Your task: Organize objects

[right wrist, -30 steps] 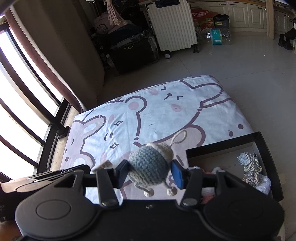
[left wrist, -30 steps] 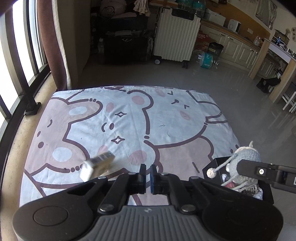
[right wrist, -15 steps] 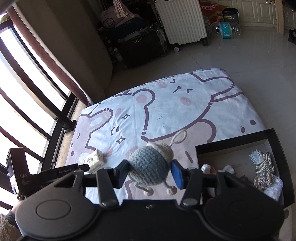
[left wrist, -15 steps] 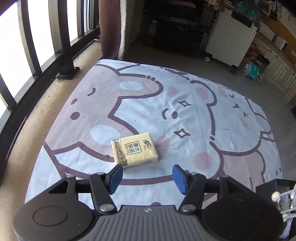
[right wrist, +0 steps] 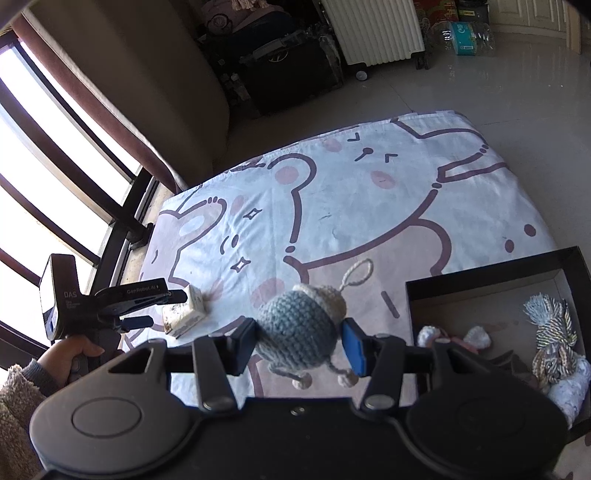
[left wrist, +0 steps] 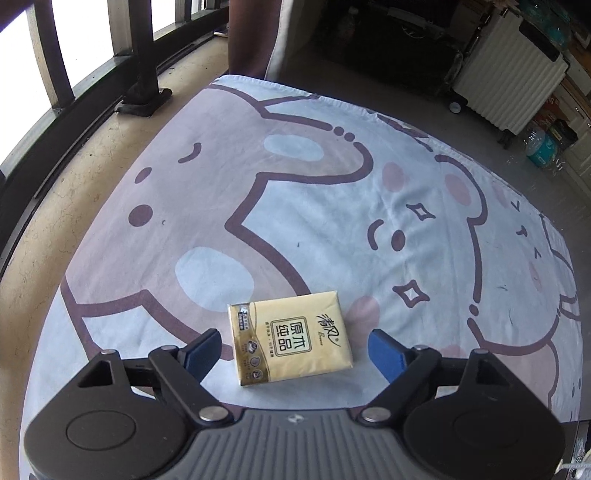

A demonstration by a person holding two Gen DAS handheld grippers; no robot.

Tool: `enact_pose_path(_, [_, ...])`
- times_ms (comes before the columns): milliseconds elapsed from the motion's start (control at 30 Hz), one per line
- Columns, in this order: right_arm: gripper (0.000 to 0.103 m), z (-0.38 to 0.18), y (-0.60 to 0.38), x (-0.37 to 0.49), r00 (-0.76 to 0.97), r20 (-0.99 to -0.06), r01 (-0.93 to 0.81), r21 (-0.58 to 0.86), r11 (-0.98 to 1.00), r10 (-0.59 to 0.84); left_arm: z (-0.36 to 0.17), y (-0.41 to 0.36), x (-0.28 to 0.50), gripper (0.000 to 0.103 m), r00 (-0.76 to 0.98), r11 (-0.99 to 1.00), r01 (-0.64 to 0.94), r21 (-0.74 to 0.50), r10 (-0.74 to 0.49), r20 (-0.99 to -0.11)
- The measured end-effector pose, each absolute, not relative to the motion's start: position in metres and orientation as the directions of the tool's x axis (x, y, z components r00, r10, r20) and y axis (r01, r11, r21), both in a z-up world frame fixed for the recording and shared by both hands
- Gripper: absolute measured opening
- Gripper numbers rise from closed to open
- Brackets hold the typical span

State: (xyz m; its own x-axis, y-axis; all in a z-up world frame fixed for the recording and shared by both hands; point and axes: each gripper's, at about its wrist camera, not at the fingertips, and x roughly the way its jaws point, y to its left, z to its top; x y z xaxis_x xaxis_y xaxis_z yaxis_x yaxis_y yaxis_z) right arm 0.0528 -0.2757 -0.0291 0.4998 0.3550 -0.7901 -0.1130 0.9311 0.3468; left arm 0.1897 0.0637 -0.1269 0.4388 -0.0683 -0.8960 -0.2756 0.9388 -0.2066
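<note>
A yellow tissue pack point(left wrist: 291, 339) lies flat on the cartoon-bear sheet point(left wrist: 332, 206). My left gripper point(left wrist: 295, 352) hangs just over it with the jaws opening; the pack sits between the blue pads point(left wrist: 384, 354), which stand clear of it. The right wrist view shows that same left gripper point(right wrist: 162, 306) at the pack point(right wrist: 186, 314), held by a person's hand point(right wrist: 74, 354). My right gripper point(right wrist: 299, 347) is shut on a grey-blue crochet toy point(right wrist: 299, 332) above the sheet, left of a black box point(right wrist: 491, 266).
The box holds a rope toy point(right wrist: 554, 332) and other soft things. A window railing point(left wrist: 144, 55) and a curtain point(right wrist: 122, 122) border the sheet's far left. A white suitcase point(left wrist: 509, 85), dark bags point(right wrist: 288, 74) and water bottles point(right wrist: 465, 33) stand on the floor beyond.
My left gripper went from shut to wide open and swung down over the tissue pack, which now lies between its fingers. The right gripper sank a little, still gripping the toy.
</note>
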Motion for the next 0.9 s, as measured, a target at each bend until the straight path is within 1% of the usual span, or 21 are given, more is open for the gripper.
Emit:
enact_pose_path(133, [0.052, -0.035, -0.277, 0.057, 0.490, -0.795, -0.110, 0.350, 0.930, 0.358, -0.133, 0.053, 0.195, 0.087, 0.436, 0.948, -0.279, -0.152, -0.016, -0.900])
enact_pose_path(167, [0.052, -0.037, -0.277, 0.058, 0.487, -0.797, -0.110, 0.350, 0.930, 0.358, -0.135, 0.051, 0.196, 0.084, 0.436, 0.949, -0.280, -0.141, -0.005, -0.900])
enact_pose_path(200, [0.052, -0.038, -0.278, 0.058, 0.485, -0.798, -0.111, 0.350, 0.930, 0.358, -0.136, 0.050, 0.196, 0.077, 0.434, 0.951, -0.284, -0.126, 0.010, -0.901])
enact_pose_path(233, [0.052, -0.039, -0.278, 0.059, 0.483, -0.799, -0.110, 0.350, 0.930, 0.358, -0.136, 0.049, 0.196, 0.073, 0.432, 0.953, -0.284, -0.103, 0.031, -0.901])
enact_pose_path(367, [0.052, -0.040, -0.283, 0.059, 0.485, -0.800, -0.102, 0.351, 0.931, 0.355, -0.134, 0.042, 0.193, 0.071, 0.432, 0.973, -0.219, -0.068, 0.034, -0.901])
enact_pose_path(467, [0.052, -0.040, -0.291, 0.060, 0.492, -0.797, -0.083, 0.358, 0.930, 0.351, -0.132, 0.037, 0.187, 0.070, 0.422, 0.981, -0.176, -0.076, 0.006, -0.906])
enact_pose_path(533, [0.052, -0.039, -0.296, 0.060, 0.498, -0.794, -0.071, 0.363, 0.929, 0.349, -0.132, 0.029, 0.179, 0.070, 0.420, 0.990, -0.117, -0.081, -0.025, -0.907])
enact_pose_path(600, [0.052, -0.037, -0.300, 0.058, 0.502, -0.792, -0.064, 0.366, 0.928, 0.347, -0.133, 0.014, 0.170, 0.070, 0.415, 0.998, -0.009, -0.070, -0.060, -0.908])
enact_pose_path(700, [0.052, -0.034, -0.303, 0.056, 0.508, -0.790, -0.060, 0.364, 0.929, 0.343, -0.135, -0.013, 0.152, 0.070, 0.404, 0.986, 0.164, -0.011, -0.077, -0.912])
enact_pose_path(767, [0.052, -0.032, -0.305, 0.055, 0.514, -0.787, -0.057, 0.366, 0.929, 0.341, -0.135, -0.028, 0.139, 0.070, 0.406, 0.967, 0.252, 0.034, -0.074, -0.911])
enact_pose_path(900, [0.052, -0.027, -0.311, 0.052, 0.528, -0.779, -0.046, 0.372, 0.927, 0.339, -0.134, -0.049, 0.117, 0.070, 0.393, 0.917, 0.396, 0.035, -0.135, -0.910])
